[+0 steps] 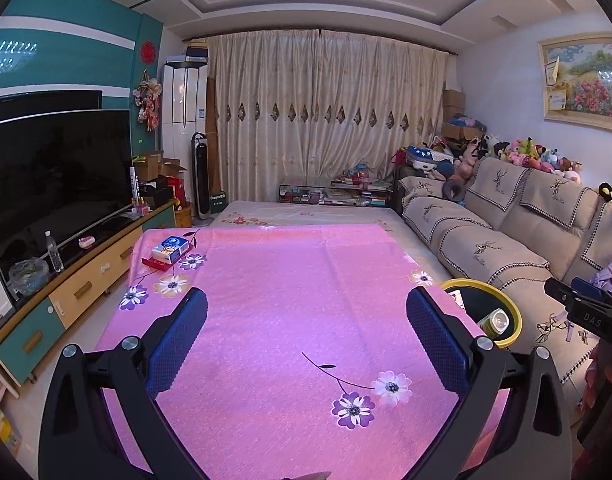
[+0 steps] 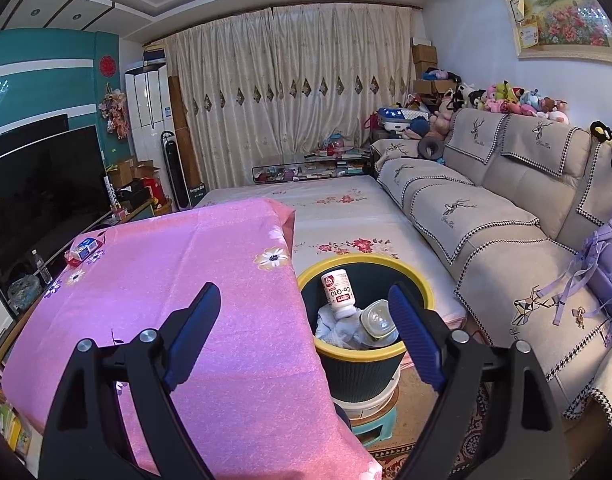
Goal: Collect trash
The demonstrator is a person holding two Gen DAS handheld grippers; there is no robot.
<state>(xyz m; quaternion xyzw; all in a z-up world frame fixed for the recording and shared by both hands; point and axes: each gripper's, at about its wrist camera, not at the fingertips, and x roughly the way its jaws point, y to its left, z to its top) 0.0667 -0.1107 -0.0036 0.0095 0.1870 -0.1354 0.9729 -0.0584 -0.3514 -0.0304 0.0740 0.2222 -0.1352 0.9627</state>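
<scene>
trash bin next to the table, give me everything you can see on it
The trash bin is a round, dark ribbed tub with a yellow rim, upright beside the pink-clothed table's right edge, resting on a white base over a small teal stool. Inside lie a white Co-Q10 bottle leaning cap-down, a clear jar and crumpled white tissue. Neither gripper touches it.
</scene>
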